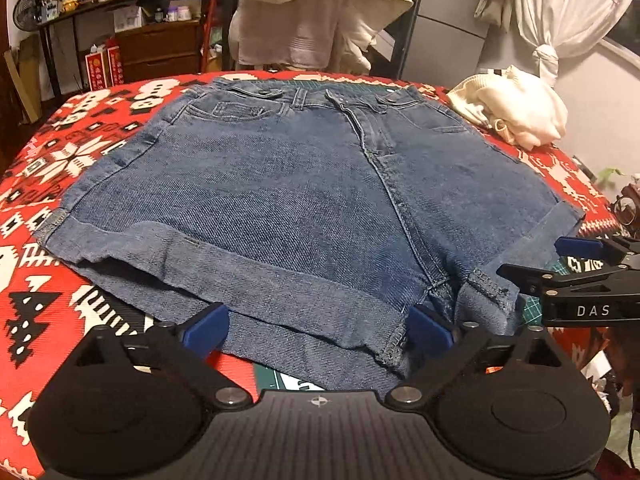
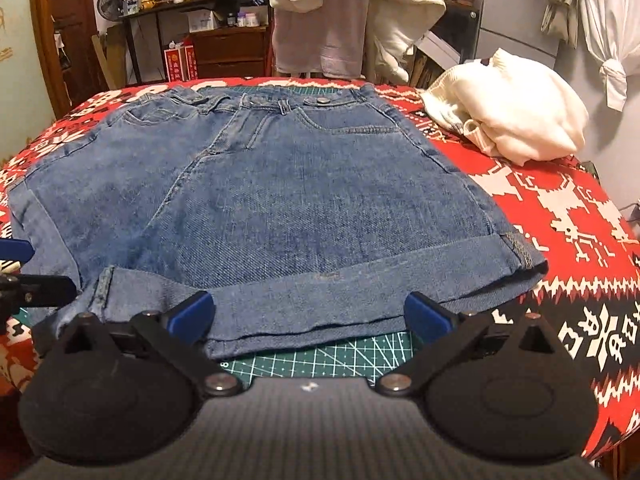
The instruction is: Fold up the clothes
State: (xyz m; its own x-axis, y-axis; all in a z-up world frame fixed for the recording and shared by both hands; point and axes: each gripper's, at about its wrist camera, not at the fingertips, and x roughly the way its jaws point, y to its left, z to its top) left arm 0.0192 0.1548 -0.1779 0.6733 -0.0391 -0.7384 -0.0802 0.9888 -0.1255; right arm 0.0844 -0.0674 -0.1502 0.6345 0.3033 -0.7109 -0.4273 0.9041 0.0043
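The left gripper [image 1: 318, 330] is right at the near edge of the bed, and its two blue fingers [image 1: 208, 326] are spread wide apart. They hold nothing. The rolled-up hem of the denim shorts [image 1: 304, 200] lies between the two fingers, over at the shorts' left leg. I cannot tell if the blue tips touch the cloth or just float above it.

The right gripper [image 2: 310, 314] sits beside it, toward 3 o'clock, and its blue fingers [image 2: 426, 314] are wide apart too, with nothing pinched. The hem of the other leg lies between them. In the left wrist view this gripper pokes in at 3 o'clock, and it has the letters DAS on its side.

Under the near hem a bit of green cutting mat [image 2: 320, 354] with white lines peeks out.

The shorts lie flat and spread open in the middle of the red patterned blanket [image 2: 560, 216]. The front faces up, the leg cuffs are near, and the waistband with its button is far away, toward 12 o'clock.

Farther back, at about 2 o'clock, a cream sweater [image 2: 516, 114] sits in a soft heap on the blanket, a little apart from the shorts.

Past the bed, at 12 o'clock, pale clothes [image 1: 316, 12] hang in a bunch.
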